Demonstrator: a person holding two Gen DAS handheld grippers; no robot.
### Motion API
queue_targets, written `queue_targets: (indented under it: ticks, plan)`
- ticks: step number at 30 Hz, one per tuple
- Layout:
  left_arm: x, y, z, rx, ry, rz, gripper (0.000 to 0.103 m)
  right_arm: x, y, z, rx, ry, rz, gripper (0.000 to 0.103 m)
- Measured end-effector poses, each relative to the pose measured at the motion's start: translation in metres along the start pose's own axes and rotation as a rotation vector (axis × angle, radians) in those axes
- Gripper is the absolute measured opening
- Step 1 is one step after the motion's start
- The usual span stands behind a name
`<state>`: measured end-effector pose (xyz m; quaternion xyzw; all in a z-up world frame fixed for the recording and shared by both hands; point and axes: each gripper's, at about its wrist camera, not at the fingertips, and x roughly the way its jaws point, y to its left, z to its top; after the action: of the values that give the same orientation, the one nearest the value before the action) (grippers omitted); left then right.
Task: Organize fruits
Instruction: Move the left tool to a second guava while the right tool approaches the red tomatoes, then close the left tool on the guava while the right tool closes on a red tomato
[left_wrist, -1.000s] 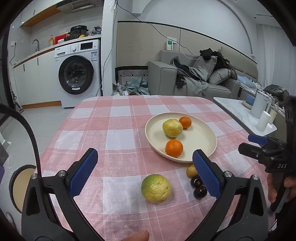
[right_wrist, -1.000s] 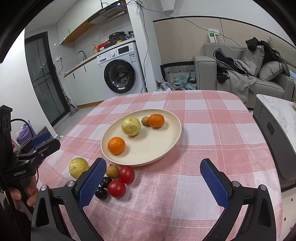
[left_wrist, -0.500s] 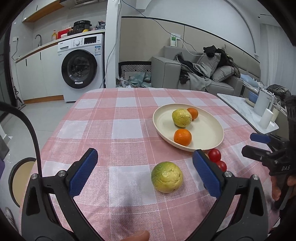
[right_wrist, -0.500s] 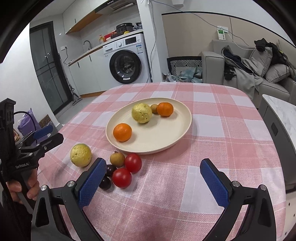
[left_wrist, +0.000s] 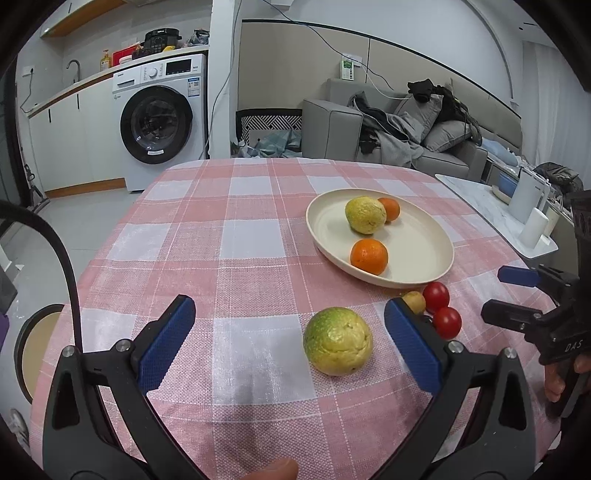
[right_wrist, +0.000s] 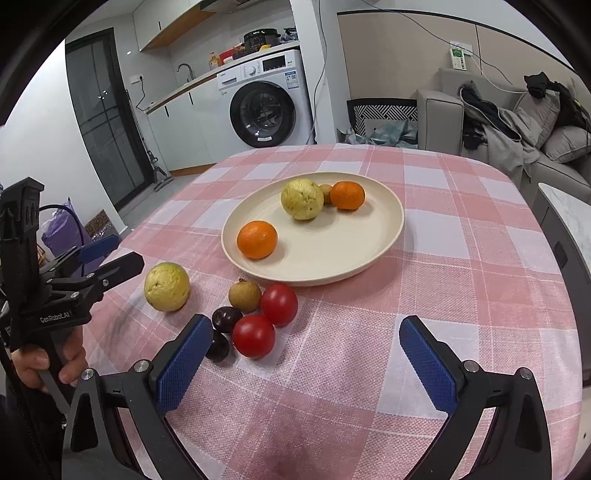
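Observation:
My left gripper (left_wrist: 290, 325) is open low over the tablecloth, and a green-yellow guava (left_wrist: 338, 341) lies between its fingers, close to the right one. Beside it are a longan (left_wrist: 413, 301) and two tomatoes (left_wrist: 436, 296). A cream plate (left_wrist: 424, 273) holds two oranges (left_wrist: 369, 256) and a second guava (left_wrist: 365, 215). My right gripper (right_wrist: 304, 339) is open too. Its left finger is beside the tomatoes (right_wrist: 253, 336), the two dark plums (right_wrist: 226, 319) and the longan (right_wrist: 244, 294). The loose guava (right_wrist: 167, 286) sits in front of the left gripper (right_wrist: 127, 253).
A pink checked cloth covers the round table (left_wrist: 240, 240). A small longan (right_wrist: 325, 192) hides between the plate's guava and far orange. A washing machine (left_wrist: 159, 122) and sofa (left_wrist: 388, 129) stand behind. A white side table (left_wrist: 498, 221) is at the right.
Both grippers have come lower and nearer the loose fruit. The guava now sits further in between the left fingers, and the tomato cluster is closer to the right gripper's left finger. Both stay open.

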<state>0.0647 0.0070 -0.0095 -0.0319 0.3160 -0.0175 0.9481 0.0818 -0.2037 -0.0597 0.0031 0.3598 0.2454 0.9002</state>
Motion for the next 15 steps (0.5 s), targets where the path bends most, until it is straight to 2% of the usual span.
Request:
queue_targets:
  ticks: [6, 8, 10, 15]
  plan:
    - [0.009, -0.005, -0.004, 0.026, 0.031, 0.000, 0.102, 0.013, 0.003, -0.005, 0.009, 0.056, 0.037, 0.100]
    - [0.012, -0.006, -0.006, 0.027, 0.041, -0.001, 0.102, 0.015, 0.005, -0.006, 0.001, 0.067, 0.044, 0.090]
    - [0.015, -0.008, -0.006, 0.029, 0.051, -0.007, 0.102, 0.018, 0.008, -0.007, -0.007, 0.081, 0.045, 0.084]
    - [0.020, -0.011, -0.008, 0.045, 0.067, -0.009, 0.102, 0.023, 0.012, -0.010, -0.016, 0.106, 0.057, 0.077]
